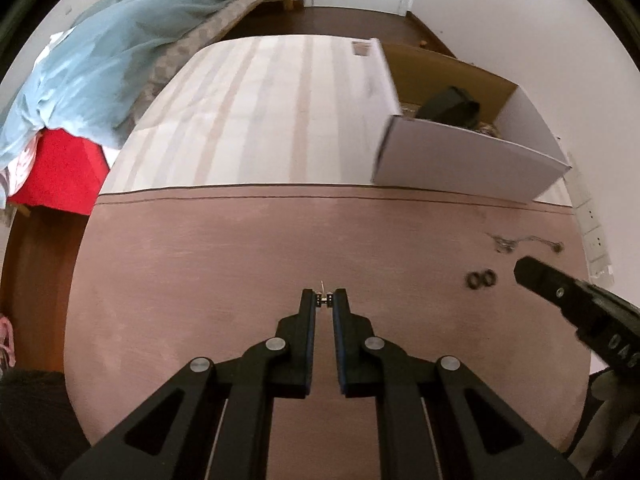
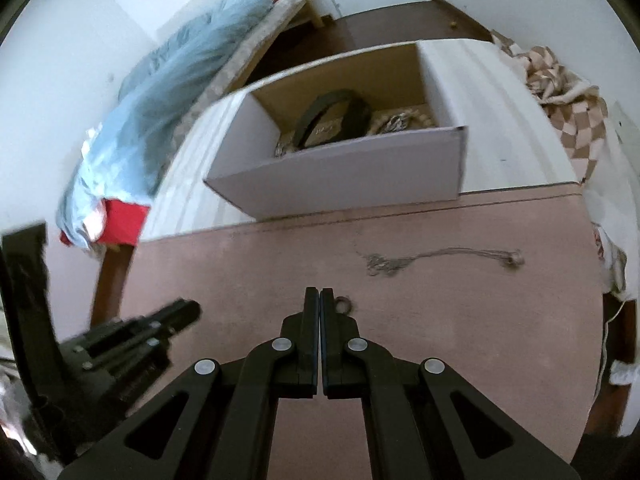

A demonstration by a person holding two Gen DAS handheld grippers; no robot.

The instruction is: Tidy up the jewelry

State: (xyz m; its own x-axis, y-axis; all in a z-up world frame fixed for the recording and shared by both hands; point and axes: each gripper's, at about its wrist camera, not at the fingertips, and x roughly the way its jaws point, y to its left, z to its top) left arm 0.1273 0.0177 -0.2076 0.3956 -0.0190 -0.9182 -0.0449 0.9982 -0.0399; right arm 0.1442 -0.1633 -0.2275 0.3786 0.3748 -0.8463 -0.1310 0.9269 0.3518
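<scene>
**Small earring pinched, box waiting behind**

Your left gripper (image 1: 324, 300) was nearly closed, its jaws left only a narrow gap apart because that was all the piece needed: a tiny earring (image 1: 324, 301) with two dark, dotted cube-like beads and a thin pin poking up past the tips. You held it just above the pinkish table (image 1: 240, 260), probably so it could travel to the open white box (image 2: 340, 176) standing at the table's far edge.

Your right gripper (image 2: 321, 300) had its jaws pressed together with nothing between them that you could see. A small ring (image 2: 343, 304) lay just beside its tip, seemingly on the table, not gripped.

In the left camera, two dark rings (image 1: 481, 279) sat side by side near the right gripper. A thin silvery chain (image 2: 440, 258) lay loosely strung out beyond them, bunched at one end, nearer the box. The box already held a dark round band and some glittery pieces.
</scene>
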